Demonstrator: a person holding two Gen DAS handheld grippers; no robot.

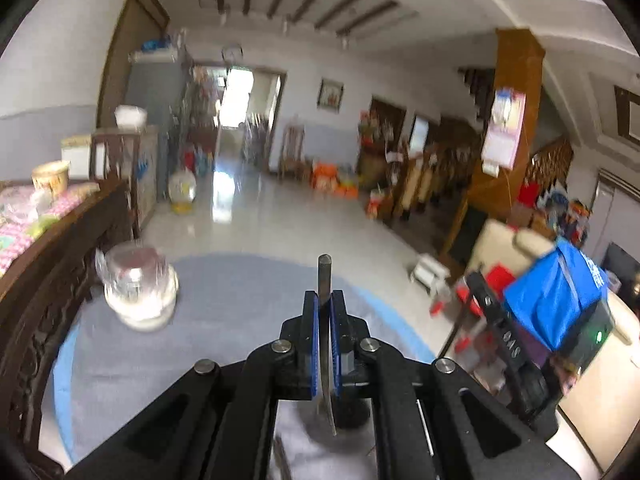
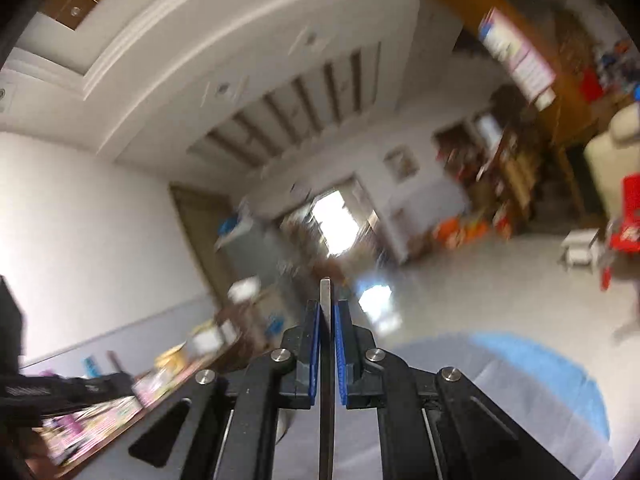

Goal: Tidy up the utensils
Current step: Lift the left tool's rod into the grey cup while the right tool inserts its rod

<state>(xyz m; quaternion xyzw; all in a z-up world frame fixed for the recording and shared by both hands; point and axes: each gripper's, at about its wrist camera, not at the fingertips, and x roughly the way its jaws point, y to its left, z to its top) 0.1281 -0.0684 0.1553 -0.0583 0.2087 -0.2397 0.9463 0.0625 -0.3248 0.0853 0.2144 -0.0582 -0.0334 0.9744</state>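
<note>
In the left wrist view my left gripper (image 1: 325, 296) is shut on a flat metal utensil (image 1: 325, 274). It is seen edge-on, with its handle end poking up past the blue pads (image 1: 314, 320). A clear glass jar (image 1: 136, 286) stands on the round grey-and-blue tablecloth (image 1: 224, 300), ahead and to the left. In the right wrist view my right gripper (image 2: 326, 308) is raised toward the room and shut on a second thin metal utensil (image 2: 325, 292). This one also stands edge-on between the pads. The working ends of both utensils are hidden.
A dark carved wooden bench (image 1: 60, 264) with pink-checked items runs along the left of the table. The other gripper's black body with a blue cover (image 1: 556, 304) is at the right. The cloth's blue border (image 2: 552, 368) marks the table edge. Beyond is tiled floor (image 1: 280, 208).
</note>
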